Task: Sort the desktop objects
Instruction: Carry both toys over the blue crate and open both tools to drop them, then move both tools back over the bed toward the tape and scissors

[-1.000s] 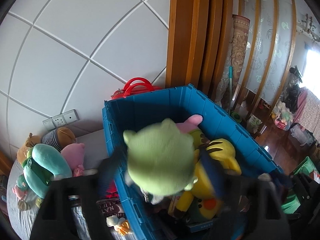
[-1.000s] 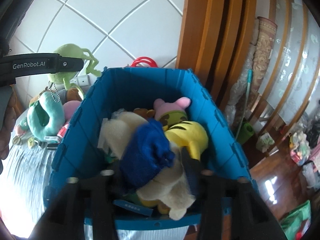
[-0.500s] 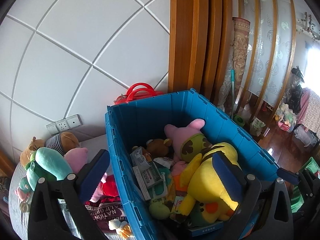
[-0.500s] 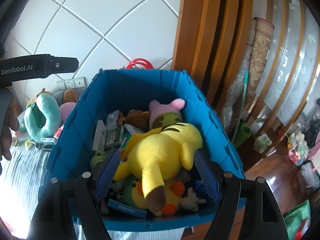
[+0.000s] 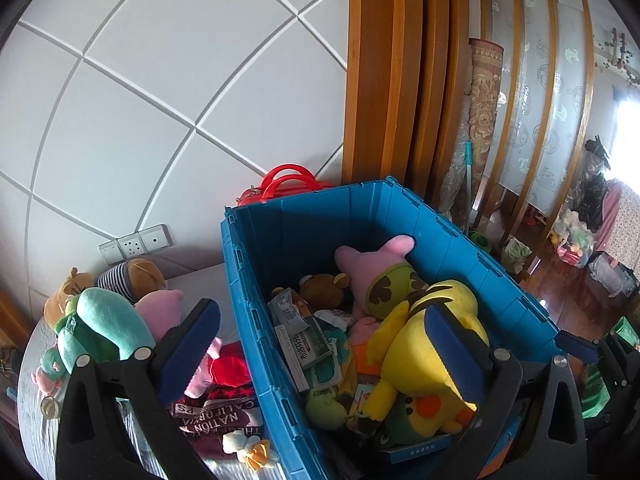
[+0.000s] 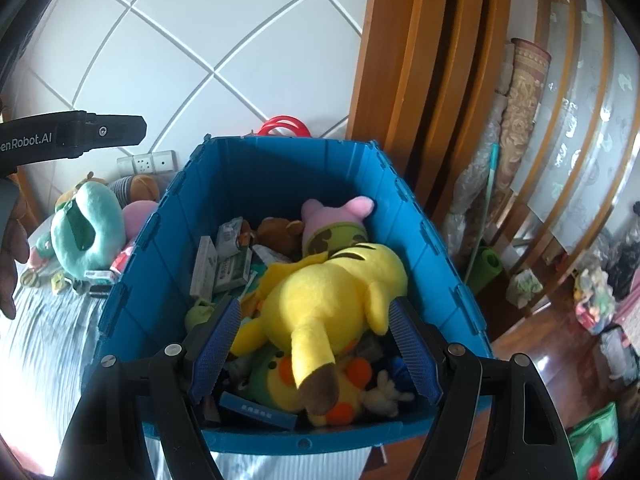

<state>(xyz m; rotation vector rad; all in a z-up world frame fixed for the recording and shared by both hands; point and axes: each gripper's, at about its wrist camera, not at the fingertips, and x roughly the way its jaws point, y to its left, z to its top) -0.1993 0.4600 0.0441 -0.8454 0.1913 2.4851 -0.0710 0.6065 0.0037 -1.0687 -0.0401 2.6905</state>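
A blue crate (image 5: 240, 272) (image 6: 176, 192) holds a yellow plush (image 5: 424, 344) (image 6: 332, 292), a pink plush in green shorts (image 5: 372, 264) (image 6: 332, 220), a brown bear (image 5: 324, 288) (image 6: 280, 232), a small green plush (image 5: 324, 404) (image 6: 198, 314) and several paper boxes (image 5: 304, 340) (image 6: 224, 264). My left gripper (image 5: 320, 312) hangs open over the crate's left wall with nothing in it. My right gripper (image 6: 314, 308) stands open above the yellow plush, its pads apart from it. One left finger (image 6: 80, 136) shows at the upper left of the right wrist view.
On the grey table left of the crate lie a teal neck-pillow plush (image 5: 100, 320) (image 6: 88, 232), a pink plush (image 5: 160, 308), a striped plush (image 5: 120, 276) and a red printed cloth (image 5: 220, 408). Red handles (image 5: 288, 180) rise behind the crate. A wooden screen and wood floor are at right.
A second ago my left gripper held a green plush and my right a blue-and-cream one. Both jaws have opened and neither plush is in them; little differs since half a second ago.
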